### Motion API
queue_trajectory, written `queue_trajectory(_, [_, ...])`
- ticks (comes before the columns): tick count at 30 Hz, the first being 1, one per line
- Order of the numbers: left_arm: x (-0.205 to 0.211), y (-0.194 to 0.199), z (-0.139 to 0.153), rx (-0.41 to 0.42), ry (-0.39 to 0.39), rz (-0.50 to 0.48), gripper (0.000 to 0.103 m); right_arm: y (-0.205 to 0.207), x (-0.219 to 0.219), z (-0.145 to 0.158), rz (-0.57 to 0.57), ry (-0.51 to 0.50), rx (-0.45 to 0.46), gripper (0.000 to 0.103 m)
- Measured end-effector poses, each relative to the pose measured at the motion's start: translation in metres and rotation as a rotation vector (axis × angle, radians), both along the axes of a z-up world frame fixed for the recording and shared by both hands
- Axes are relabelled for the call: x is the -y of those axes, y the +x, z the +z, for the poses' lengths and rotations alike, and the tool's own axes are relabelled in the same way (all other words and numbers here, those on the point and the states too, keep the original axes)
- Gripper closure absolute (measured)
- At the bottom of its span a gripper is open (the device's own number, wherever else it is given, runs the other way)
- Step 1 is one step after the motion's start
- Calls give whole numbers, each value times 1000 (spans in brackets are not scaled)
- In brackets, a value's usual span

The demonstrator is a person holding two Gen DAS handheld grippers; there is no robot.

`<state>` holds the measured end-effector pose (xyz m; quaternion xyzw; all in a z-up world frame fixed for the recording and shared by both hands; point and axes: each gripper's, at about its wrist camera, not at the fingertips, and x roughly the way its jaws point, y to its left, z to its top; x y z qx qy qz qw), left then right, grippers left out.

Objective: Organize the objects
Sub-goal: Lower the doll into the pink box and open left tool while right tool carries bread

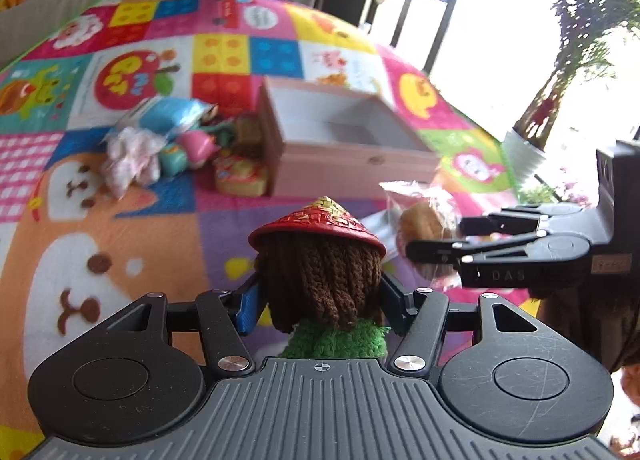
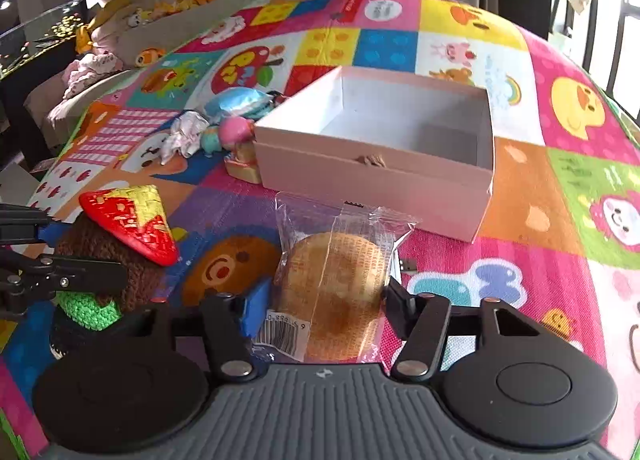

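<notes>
While the pink box (image 2: 372, 176) sits empty on the bright play mat (image 2: 520, 188), both grippers already hold something to put in it. The left gripper (image 1: 320, 300) is squeezed on a knitted doll (image 1: 320, 280) with a red woven hat and brown yarn hair. The right gripper (image 2: 328, 300) is squeezed on a round cake in a clear wrapper (image 2: 336, 288), just in front of the box. Nothing looks packed yet, so the job seems only just started. A small heap of toys and snack packs (image 1: 176, 144) waits beside the box on its left side. Those probably need to go in too, after the doll and the cake.
</notes>
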<state>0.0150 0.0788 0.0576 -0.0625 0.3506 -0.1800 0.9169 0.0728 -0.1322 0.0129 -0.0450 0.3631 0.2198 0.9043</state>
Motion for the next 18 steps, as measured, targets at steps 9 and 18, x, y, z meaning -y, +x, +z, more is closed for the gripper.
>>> queue_trajectory(9, [78,147,65,132,-158,-32,36,-26,61,75,-72,139,179,47])
queue_trajectory(18, [87,210,7,14,-143,44,40,-15,96,73,-175,113,197,47])
